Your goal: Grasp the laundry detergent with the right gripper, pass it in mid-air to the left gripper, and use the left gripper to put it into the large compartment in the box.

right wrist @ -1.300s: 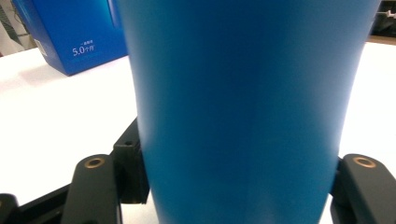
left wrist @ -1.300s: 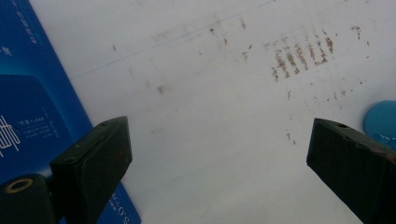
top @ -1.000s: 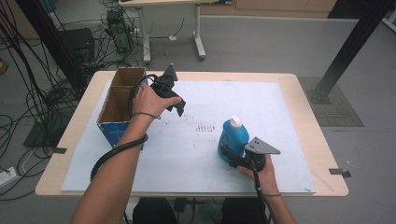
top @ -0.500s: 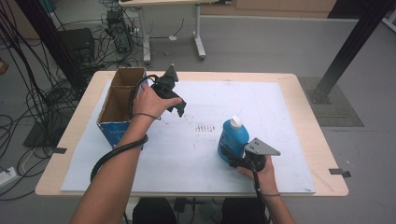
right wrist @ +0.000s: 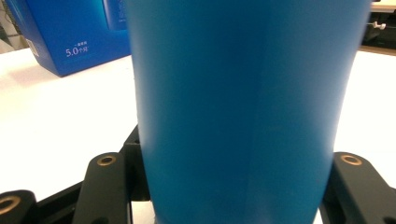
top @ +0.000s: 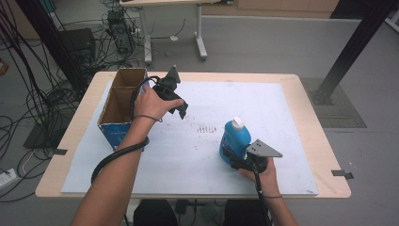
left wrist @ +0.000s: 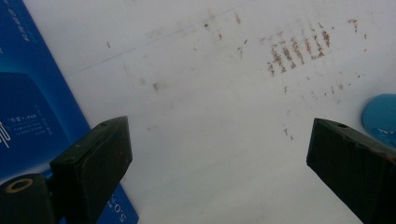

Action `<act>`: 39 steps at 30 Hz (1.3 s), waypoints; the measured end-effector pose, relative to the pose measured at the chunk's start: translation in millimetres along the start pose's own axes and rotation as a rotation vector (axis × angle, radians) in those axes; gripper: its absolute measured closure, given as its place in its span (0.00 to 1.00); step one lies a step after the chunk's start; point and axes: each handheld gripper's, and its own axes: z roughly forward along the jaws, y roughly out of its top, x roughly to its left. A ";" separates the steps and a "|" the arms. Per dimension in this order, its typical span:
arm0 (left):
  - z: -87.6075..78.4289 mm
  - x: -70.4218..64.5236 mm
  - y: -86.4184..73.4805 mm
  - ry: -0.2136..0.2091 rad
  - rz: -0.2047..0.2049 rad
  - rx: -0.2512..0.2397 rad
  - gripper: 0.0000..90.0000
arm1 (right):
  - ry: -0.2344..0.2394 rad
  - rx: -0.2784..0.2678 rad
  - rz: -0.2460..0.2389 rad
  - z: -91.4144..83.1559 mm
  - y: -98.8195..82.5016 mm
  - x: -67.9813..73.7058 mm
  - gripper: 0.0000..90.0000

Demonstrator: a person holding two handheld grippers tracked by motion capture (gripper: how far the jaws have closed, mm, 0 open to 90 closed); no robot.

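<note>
Nothing shifted since earlier. Right gripper (top: 231, 159) pinching smooth blue plastic bottle (top: 234, 137), upright, well apart from cardboard box (top: 115, 109). Left gripper (top: 180, 109) spread beside box.

- The table (top: 301, 94) is seen from above in the high view, faced toward 12 o'clock.
- The white sheet (left wrist: 210, 140) is viewed closely, downward, from the left gripper view.
- The blue bottle (right wrist: 243, 107) is viewed level, very near; the blue box (right wrist: 70, 32) at 10 o'clock is shared with the others.

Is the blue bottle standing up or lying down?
Standing up. The blue bottle has its white cap on top, and the right tool grips it low down.
</note>
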 end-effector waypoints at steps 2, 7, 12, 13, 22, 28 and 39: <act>-0.1 -1.6 -0.5 0.008 0.000 0.001 0.08 | 0.000 0.000 -0.001 0.0 0.0 0.0 0.46; 0.8 -1.8 -3.8 -0.002 -0.011 -0.005 0.08 | -0.001 0.001 -0.003 0.0 0.4 0.1 0.46; 1.4 -1.3 -7.5 -0.008 -0.023 -0.014 0.08 | -0.003 0.003 -0.002 0.1 0.9 0.7 0.46; 1.3 -1.3 -8.4 -0.008 -0.024 -0.017 0.08 | -0.004 0.002 -0.001 0.0 0.9 1.1 0.46; 2.2 -1.6 -13.5 0.005 -0.040 -0.019 0.07 | -0.012 0.002 0.002 0.1 0.7 3.0 0.46; -1.1 -0.5 -14.5 -0.002 -0.041 -0.028 0.07 | -0.015 -0.001 0.003 0.1 0.1 3.6 0.46; 0.1 -5.9 -18.4 -0.002 -0.037 -0.017 0.07 | -0.016 -0.009 -0.003 0.0 -2.0 3.9 0.46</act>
